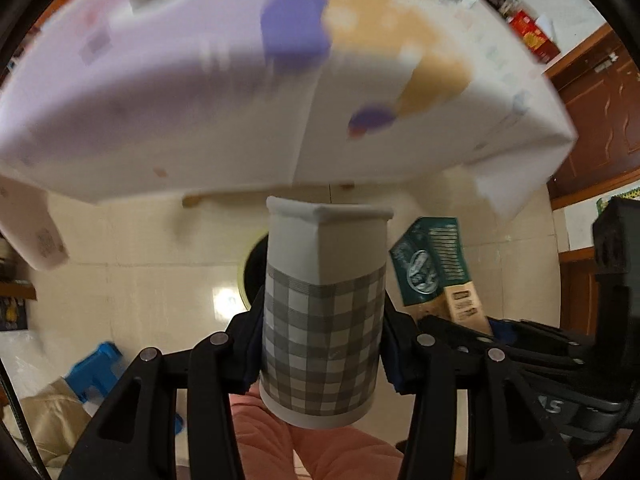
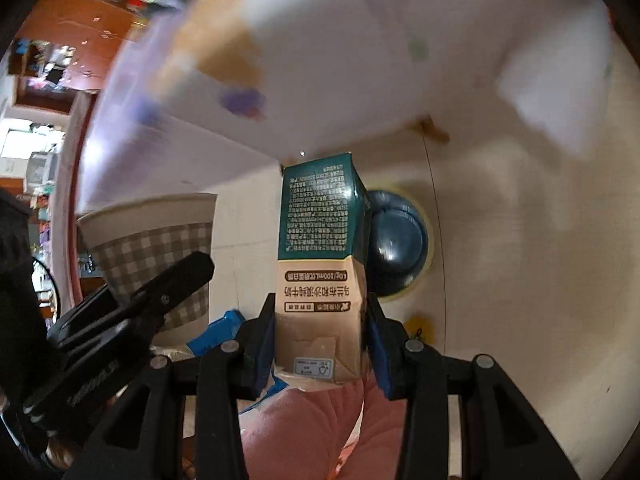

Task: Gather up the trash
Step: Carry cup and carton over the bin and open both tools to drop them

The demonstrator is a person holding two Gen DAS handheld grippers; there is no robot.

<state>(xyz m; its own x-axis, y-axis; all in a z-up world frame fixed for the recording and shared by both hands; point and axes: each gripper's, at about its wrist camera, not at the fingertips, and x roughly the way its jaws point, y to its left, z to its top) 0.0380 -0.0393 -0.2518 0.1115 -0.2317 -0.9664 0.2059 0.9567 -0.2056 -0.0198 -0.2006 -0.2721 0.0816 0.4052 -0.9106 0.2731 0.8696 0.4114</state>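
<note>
Clamping a checked paper cup [image 1: 322, 312] between its pads, the left hand-held gripper [image 1: 320, 352] points steeply down; beside it the right hand-held gripper [image 2: 320, 344] pinches a green-and-tan milk carton [image 2: 322, 248]. Beyond both, a lined bin [image 2: 396, 240] sits on the floor [image 2: 520, 280] below the cloth-covered bench [image 1: 160, 120].

1. Our left claw [image 1: 320, 344] has black linkage arms, silver pivot screws and blue pads.
2. Our right claw [image 2: 320, 344] looks the same.
3. We wear pink quilted fabric [image 2: 304, 432], below the claws.

grey-checked paper cup [image 1: 322, 312] with a creased rim, and a green-and-tan milk carton [image 2: 322, 264], both above the floor.
</note>
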